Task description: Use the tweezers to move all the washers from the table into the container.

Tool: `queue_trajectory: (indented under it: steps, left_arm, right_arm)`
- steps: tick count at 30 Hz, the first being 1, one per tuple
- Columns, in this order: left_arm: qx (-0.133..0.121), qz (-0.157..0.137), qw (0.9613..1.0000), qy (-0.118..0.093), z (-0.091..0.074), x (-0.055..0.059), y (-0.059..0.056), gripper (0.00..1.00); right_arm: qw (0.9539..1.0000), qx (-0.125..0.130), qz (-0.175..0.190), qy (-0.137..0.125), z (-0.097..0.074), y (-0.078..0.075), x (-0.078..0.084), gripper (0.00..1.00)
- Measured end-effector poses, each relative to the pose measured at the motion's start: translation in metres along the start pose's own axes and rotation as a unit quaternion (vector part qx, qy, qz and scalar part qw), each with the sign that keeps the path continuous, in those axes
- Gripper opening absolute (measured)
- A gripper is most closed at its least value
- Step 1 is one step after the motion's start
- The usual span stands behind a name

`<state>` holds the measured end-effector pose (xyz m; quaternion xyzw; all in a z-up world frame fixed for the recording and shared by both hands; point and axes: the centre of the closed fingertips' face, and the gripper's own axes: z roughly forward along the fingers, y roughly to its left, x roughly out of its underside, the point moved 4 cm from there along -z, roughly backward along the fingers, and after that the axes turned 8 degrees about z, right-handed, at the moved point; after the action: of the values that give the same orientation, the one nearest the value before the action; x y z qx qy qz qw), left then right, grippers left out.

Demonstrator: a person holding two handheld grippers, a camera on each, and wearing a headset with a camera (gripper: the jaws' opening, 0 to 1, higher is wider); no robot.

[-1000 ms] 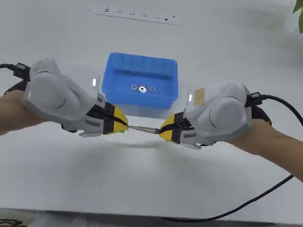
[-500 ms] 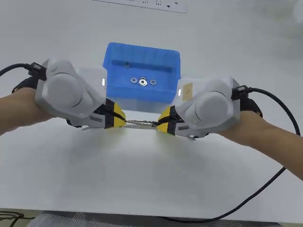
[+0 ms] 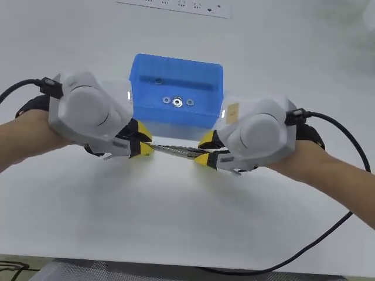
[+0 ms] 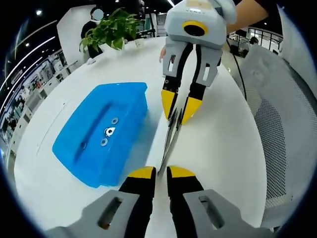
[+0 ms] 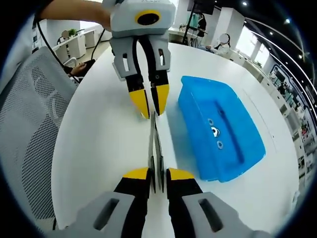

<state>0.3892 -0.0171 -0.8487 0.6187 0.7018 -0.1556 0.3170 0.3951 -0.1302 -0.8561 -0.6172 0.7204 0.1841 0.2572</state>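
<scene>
Head view: you hold the slim silver metal tweezers (image 3: 174, 150) stretched between both grippers, over the white table (image 3: 176, 222) and just in front of the translucent blue plastic container (image 3: 176, 61). Your left gripper (image 3: 143, 146) has its yellow-tipped jaws pinched onto one end of the tweezers. Your right gripper (image 3: 205, 156) is clamped the same way on the other end. The grippers face each other, tips near but apart. Four small round metal washers (image 3: 177, 102) lie inside the container, three clustered mid-floor and one alone toward the far wall.
</scene>
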Motion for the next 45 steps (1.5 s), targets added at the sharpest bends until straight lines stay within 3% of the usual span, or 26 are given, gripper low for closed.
queue_trajectory:
  steps: [4,7,8,10,12,13,16,17,19,24,27,29,34,40,42,45]
  left_arm:
    - [-0.015,-0.022,0.9996,0.011,-0.01,0.008,-0.002,0.17]
    - [-0.033,-0.064,0.9972,-0.019,-0.021,0.005,-0.006,0.17]
    - [-0.045,-0.097,0.9935,-0.04,-0.027,0.003,-0.007,0.17]
    - [-0.068,-0.136,0.9865,-0.063,-0.038,0.004,-0.01,0.18]
    - [-0.092,-0.159,0.9807,-0.065,-0.048,0.011,-0.015,0.18]
    - [-0.098,-0.172,0.9781,-0.066,-0.052,0.013,-0.018,0.19]
    - [-0.116,-0.196,0.969,-0.096,-0.065,0.011,-0.027,0.2]
    - [-0.121,-0.21,0.9626,-0.12,-0.072,0.007,-0.032,0.21]
    - [-0.126,-0.208,0.9595,-0.143,-0.081,0.003,-0.04,0.27]
    - [-0.122,-0.183,0.9608,-0.169,-0.096,-0.011,-0.06,0.36]
    - [-0.12,-0.171,0.9554,-0.209,-0.107,-0.029,-0.07,0.46]
    - [-0.121,-0.175,0.9534,-0.214,-0.112,-0.034,-0.075,0.51]
    - [-0.128,-0.169,0.9536,-0.214,-0.119,-0.045,-0.089,0.66]
    - [-0.107,-0.155,0.9611,-0.202,-0.119,-0.054,-0.109,0.89]
    - [-0.112,-0.152,0.9633,-0.191,-0.12,-0.054,-0.112,0.96]
    - [-0.125,-0.156,0.9618,-0.187,-0.124,-0.051,-0.113,1.0]
  right_arm:
    - [0.9998,0.016,0.009,-0.004,-0.007,-0.001,0.001,0.17]
    - [0.9991,0.03,0.028,-0.012,-0.015,-0.001,0.003,0.18]
    - [0.9984,0.035,0.04,-0.018,-0.019,0.0,0.005,0.18]
    - [0.9965,0.046,0.065,-0.029,-0.026,0.001,0.008,0.18]
    - [0.9913,0.055,0.107,-0.054,-0.036,0.004,0.009,0.18]
    - [0.9863,0.063,0.136,-0.068,-0.043,0.006,0.011,0.18]
    - [0.9781,0.08,0.167,-0.095,-0.058,0.012,0.018,0.19]
    - [0.976,0.09,0.169,-0.104,-0.065,0.016,0.021,0.2]
    - [0.9749,0.09,0.166,-0.117,-0.073,0.024,0.024,0.23]
    - [0.9684,0.087,0.157,-0.173,-0.096,0.046,0.018,0.31]
    - [0.962,0.087,0.158,-0.205,-0.109,0.054,0.008,0.38]
    - [0.9613,0.105,0.141,-0.212,-0.117,0.057,0.003,0.48]
    - [0.9566,0.109,0.135,-0.234,-0.13,0.07,-0.008,0.63]
    - [0.9569,0.101,0.145,-0.231,-0.135,0.088,-0.006,0.79]
    - [0.9567,0.103,0.145,-0.23,-0.136,0.092,-0.004,0.85]
    - [0.9524,0.108,0.156,-0.238,-0.139,0.096,-0.002,0.91]
